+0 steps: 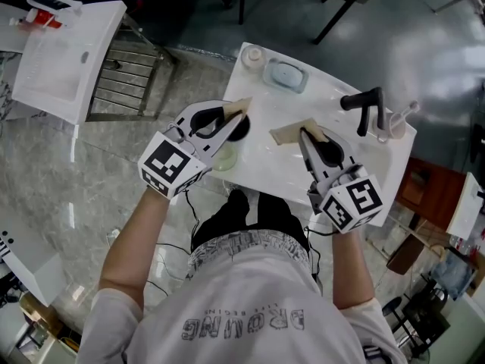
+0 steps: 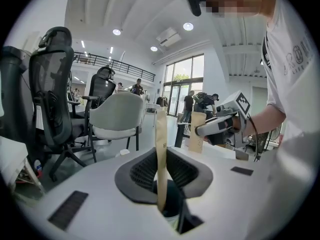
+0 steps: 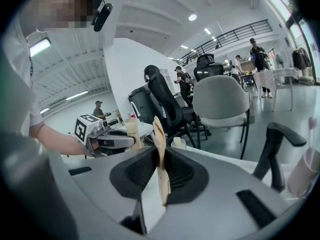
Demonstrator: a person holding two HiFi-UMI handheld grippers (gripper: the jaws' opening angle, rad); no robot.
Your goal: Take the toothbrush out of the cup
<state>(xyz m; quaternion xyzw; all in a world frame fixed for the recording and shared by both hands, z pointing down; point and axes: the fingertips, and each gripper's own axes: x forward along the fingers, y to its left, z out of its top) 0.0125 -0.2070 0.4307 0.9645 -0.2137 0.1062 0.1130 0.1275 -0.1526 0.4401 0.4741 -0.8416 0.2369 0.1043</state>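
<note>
Left hand-held gripper (image 1: 238, 117) clamps tan strip (image 2: 161, 134); right hand-held gripper (image 1: 305, 134) clamps tan packet (image 3: 161, 176).

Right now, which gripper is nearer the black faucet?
Right. The right gripper is beside the black faucet, apart from it; the left gripper is farther off, beyond the right one.

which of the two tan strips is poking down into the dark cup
The strip in the left tool: its lower end dips into the dark cup. The other strip, in the right tool, hangs over bare white tabletop.
</note>
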